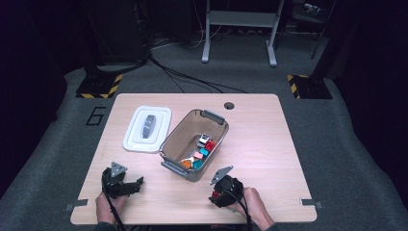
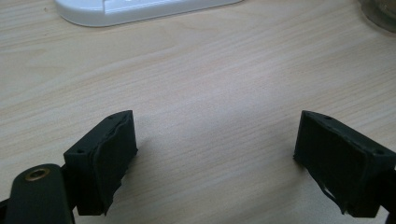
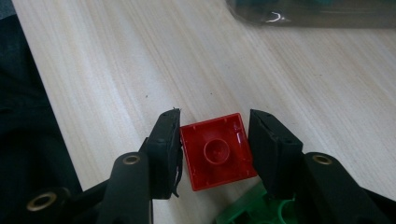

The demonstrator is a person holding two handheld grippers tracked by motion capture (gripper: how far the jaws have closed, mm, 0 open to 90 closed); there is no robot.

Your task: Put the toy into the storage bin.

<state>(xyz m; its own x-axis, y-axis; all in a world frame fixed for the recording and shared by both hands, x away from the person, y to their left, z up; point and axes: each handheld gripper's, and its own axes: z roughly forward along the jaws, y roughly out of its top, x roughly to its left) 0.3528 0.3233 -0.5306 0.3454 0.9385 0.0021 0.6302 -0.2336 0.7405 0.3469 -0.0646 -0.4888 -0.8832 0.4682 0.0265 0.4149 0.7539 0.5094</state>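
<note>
My right gripper (image 3: 215,149) is shut on a red brick (image 3: 217,151), held underside up just above the wooden table, one black jaw on each side of it. A green brick (image 3: 252,207) lies right below it, partly hidden by the right jaw. In the high view my right gripper (image 1: 219,196) is near the table's front edge, just in front of the clear bin (image 1: 167,144). My left gripper (image 2: 215,154) stands open over bare wood with nothing between its jaws. In the high view my left gripper (image 1: 137,183) is at the front left.
The bin holds several coloured bricks (image 1: 202,149). Its white lid (image 1: 146,127) lies flat to the bin's left, and the lid's edge (image 2: 140,7) shows ahead of my left gripper. The bin wall (image 3: 317,11) is close ahead of my right gripper. The table edge (image 3: 42,112) runs along that view's left.
</note>
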